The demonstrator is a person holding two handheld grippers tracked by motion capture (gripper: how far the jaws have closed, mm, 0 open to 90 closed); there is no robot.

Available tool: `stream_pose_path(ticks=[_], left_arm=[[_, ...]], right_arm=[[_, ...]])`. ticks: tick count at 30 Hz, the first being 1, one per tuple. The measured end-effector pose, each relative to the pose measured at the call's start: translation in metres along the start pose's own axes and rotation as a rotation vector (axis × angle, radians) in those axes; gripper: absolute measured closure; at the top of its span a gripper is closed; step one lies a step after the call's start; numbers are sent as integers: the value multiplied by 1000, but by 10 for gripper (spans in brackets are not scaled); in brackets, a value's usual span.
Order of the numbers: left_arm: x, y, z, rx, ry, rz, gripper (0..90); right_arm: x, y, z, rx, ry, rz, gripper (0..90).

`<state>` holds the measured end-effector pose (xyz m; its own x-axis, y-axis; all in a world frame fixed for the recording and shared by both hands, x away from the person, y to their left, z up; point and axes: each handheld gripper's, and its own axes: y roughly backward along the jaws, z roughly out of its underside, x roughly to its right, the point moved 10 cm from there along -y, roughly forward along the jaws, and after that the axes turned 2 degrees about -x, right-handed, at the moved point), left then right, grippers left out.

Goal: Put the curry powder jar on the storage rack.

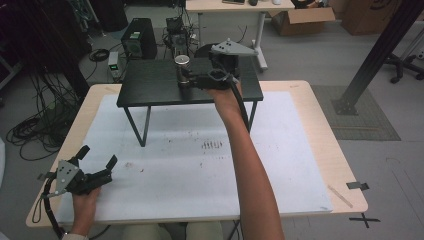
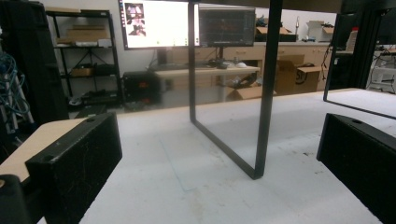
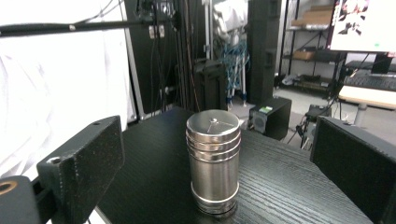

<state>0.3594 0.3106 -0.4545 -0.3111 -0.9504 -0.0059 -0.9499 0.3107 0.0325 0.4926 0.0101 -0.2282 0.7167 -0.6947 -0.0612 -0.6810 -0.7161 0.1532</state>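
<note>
A ribbed steel cylinder [image 1: 182, 70] [image 3: 213, 163] stands upright on a small black raised table [image 1: 150, 85]. My right gripper [image 1: 194, 79] reaches over that table from the right and is open. In the right gripper view its two black fingers [image 3: 84, 161] stand wide on either side of the cylinder, and neither touches it. My left gripper [image 1: 98, 156] rests low at the front left of the white mat [image 1: 190, 170]. It is open, with nothing between its fingers [image 2: 79, 163].
The black table's thin metal legs [image 2: 261, 116] stand on the mat ahead of the left gripper. The mat covers a light wooden tabletop [image 1: 320, 125]. Cables, black boxes [image 1: 139, 37] and cardboard cartons [image 1: 300, 20] sit on the floor beyond.
</note>
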Motion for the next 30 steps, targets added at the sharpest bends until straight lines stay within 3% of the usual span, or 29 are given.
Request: stream_pose_path(ticks=[30], left_arm=[[1,0,0,2,-2,4,4]], right_arm=[[-14,74,20,73,2,35,0]])
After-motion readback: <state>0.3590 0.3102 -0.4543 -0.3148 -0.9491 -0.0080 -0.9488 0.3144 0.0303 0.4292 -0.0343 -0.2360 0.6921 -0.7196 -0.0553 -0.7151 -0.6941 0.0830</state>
